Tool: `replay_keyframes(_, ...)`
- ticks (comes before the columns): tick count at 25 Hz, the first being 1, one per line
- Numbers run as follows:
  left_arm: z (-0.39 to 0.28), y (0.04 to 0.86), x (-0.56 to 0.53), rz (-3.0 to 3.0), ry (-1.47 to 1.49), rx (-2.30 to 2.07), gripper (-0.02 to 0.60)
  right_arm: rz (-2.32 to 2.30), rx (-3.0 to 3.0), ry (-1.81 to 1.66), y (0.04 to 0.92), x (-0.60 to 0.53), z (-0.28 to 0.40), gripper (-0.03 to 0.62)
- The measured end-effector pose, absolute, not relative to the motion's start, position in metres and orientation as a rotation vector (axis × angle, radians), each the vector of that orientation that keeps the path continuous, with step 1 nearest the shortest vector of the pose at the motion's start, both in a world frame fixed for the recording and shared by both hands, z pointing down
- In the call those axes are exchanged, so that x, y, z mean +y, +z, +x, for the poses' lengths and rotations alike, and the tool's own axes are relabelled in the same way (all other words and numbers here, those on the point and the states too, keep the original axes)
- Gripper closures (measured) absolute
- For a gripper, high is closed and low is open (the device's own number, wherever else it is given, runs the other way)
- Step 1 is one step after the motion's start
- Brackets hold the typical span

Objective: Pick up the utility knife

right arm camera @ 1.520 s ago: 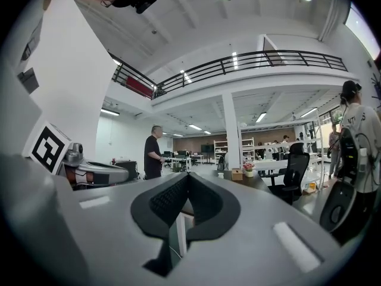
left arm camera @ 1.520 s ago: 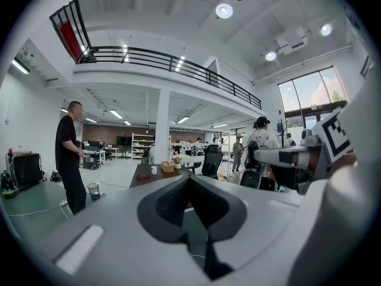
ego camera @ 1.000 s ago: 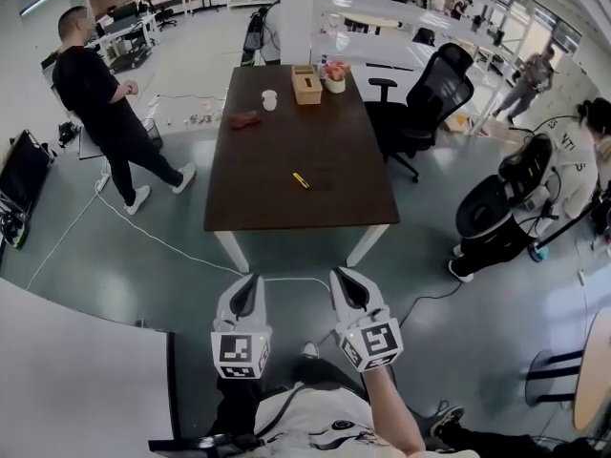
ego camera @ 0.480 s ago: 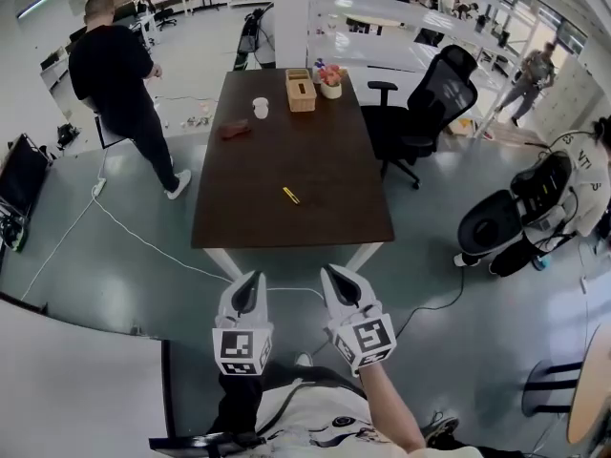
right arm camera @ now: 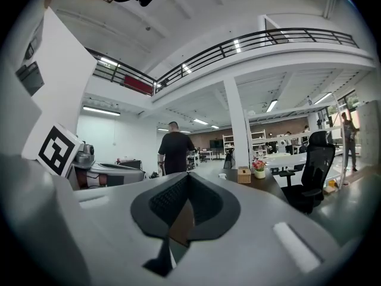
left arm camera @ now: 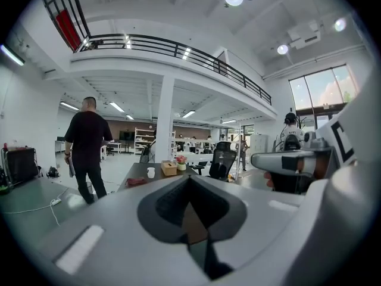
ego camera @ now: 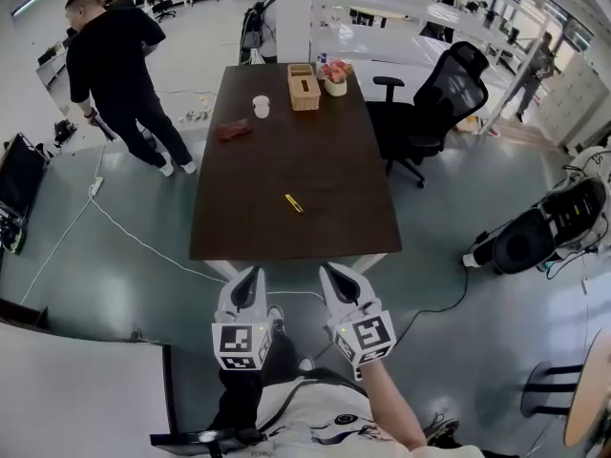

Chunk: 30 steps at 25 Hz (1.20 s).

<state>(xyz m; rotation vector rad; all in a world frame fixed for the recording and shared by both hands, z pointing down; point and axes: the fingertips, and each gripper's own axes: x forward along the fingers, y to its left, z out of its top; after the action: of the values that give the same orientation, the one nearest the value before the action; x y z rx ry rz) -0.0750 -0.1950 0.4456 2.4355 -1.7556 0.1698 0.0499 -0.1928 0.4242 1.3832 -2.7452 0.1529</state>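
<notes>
A small yellow utility knife (ego camera: 294, 203) lies near the middle of the dark brown table (ego camera: 344, 227) in the head view. Both grippers hang in the air in front of the table's near edge, well short of the knife. My left gripper (ego camera: 250, 280) is shut with nothing in it, and my right gripper (ego camera: 336, 275) beside it is also shut and empty. In the left gripper view my left gripper (left arm camera: 189, 180) points level toward the table (left arm camera: 134, 173); the right gripper view shows my right gripper (right arm camera: 186, 179) the same way. The knife is hidden in both gripper views.
On the table's far end stand a wooden tissue box (ego camera: 305, 88), a flower pot (ego camera: 335, 77), a white cup (ego camera: 260, 106) and a reddish cloth (ego camera: 232, 131). A black office chair (ego camera: 434, 108) stands at the table's right. A person in black (ego camera: 119, 74) walks at left. A cable (ego camera: 115, 222) crosses the floor.
The table has drawn a little nearer and more centred in the head view. The person in black has walked further off at left. Both grippers stay shut and side by side.
</notes>
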Motion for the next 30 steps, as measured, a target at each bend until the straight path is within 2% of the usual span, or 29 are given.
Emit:
replay_keyframes(15,-0.100,0.504,-0.364,2.428,0.278,-1.553,0.584,1.389,-2.618,0.438,0.494,-0.350,0.023,0.592)
replay_keyframes(30,-0.101,0.643,-0.408,2.119,0.530,-1.326,0.583,1.200,-2.342,0.863,0.636,-0.410,0.030,0.592)
